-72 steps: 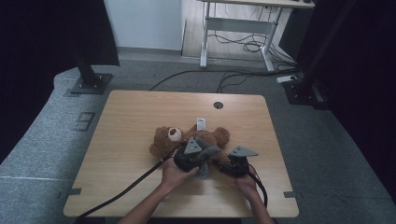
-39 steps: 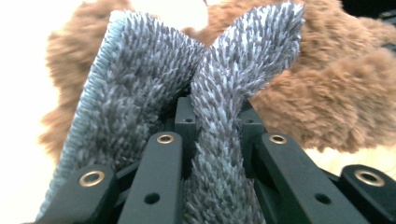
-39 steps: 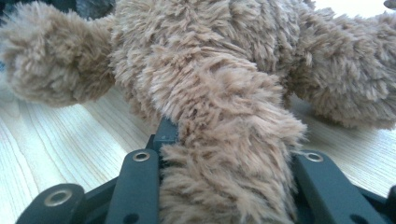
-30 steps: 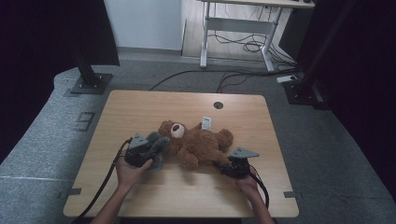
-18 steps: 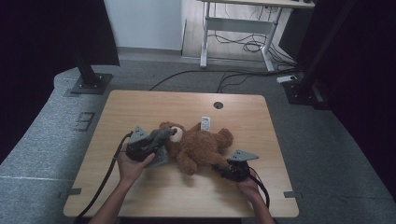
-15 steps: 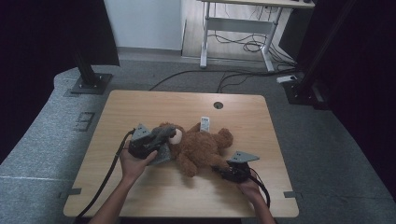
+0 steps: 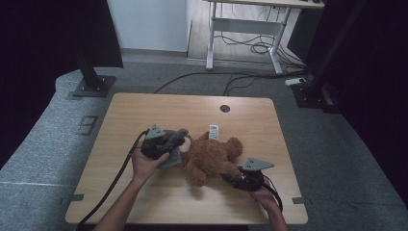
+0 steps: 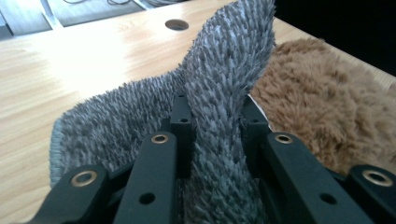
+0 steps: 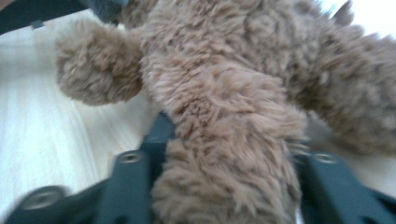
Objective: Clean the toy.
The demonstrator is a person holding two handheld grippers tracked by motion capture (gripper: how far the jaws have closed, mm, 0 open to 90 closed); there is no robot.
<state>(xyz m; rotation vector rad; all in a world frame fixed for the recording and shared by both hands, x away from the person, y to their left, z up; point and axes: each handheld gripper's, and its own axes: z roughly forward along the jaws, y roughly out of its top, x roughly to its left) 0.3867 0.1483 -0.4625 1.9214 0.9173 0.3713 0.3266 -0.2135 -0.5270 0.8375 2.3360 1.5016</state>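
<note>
Left gripper (image 8: 212,116) is clamped on a fold of grey plush cloth (image 8: 219,70), jaws narrow with the pile bunched between them. In the high view that left gripper (image 7: 166,144) sits at about 9 o'clock of the brown teddy bear (image 7: 211,156), cloth draped at the bear's head end. Right gripper (image 9: 229,154) has one bear limb between its jaws; they have just been opening, and the pads look slack on the fur, so I judge the limb released or nearly so. In the high view the right gripper (image 7: 238,179) lies at roughly 5 o'clock of the bear. The bear lies on the wooden table (image 7: 144,110), near centre, with a small white tag (image 7: 213,131) at its 12 o'clock.

Step in hand, as judged: bringing the cloth onto the bear while the other tool steadies it.

Notes for doing it well:
- Keep the pinch deep on the fold; plush slips from a shallow grip.
- Lift the cloth clear of the head before drawing it across toward 3 o'clock.
- Re-close on the limb first if the bear drags along.
</note>
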